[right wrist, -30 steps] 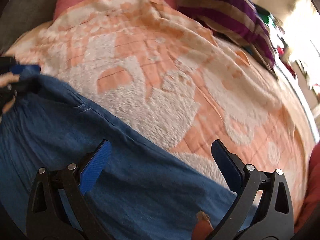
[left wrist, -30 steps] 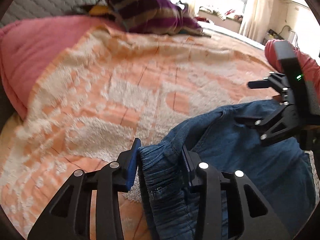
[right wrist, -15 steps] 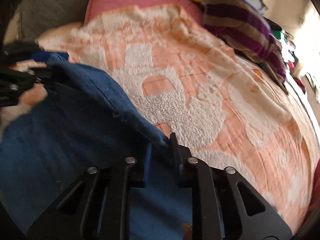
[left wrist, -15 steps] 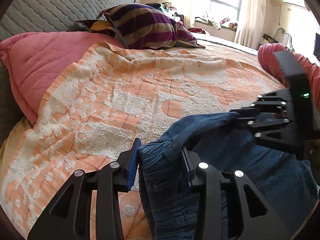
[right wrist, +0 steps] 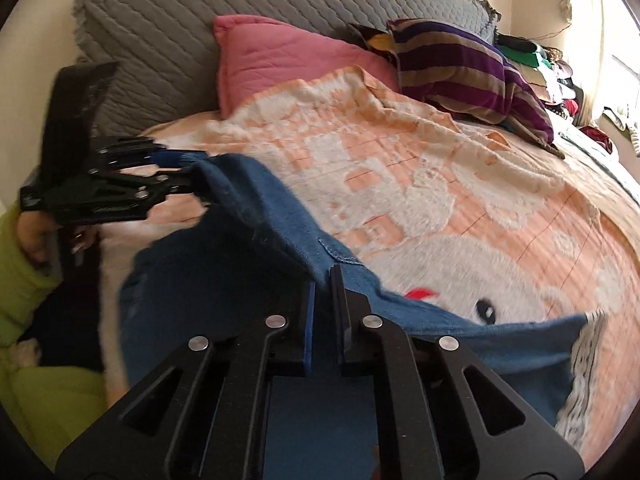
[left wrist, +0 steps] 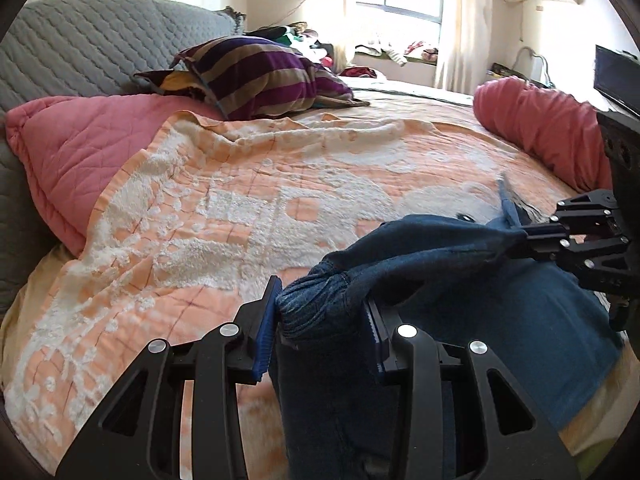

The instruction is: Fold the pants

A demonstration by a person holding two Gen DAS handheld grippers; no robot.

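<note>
Lifted by one edge so the cloth hangs clear for a fold | left gripper clamped on bunched elastic waistband of blue jeans | right gripper pinched narrow on the same edge further along | remaining denim draped below the fingers onto the orange-and-white blanket

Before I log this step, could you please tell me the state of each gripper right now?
Left gripper: shut on the gathered waistband of the pants.
Right gripper: shut on the pants' folded edge.
</note>
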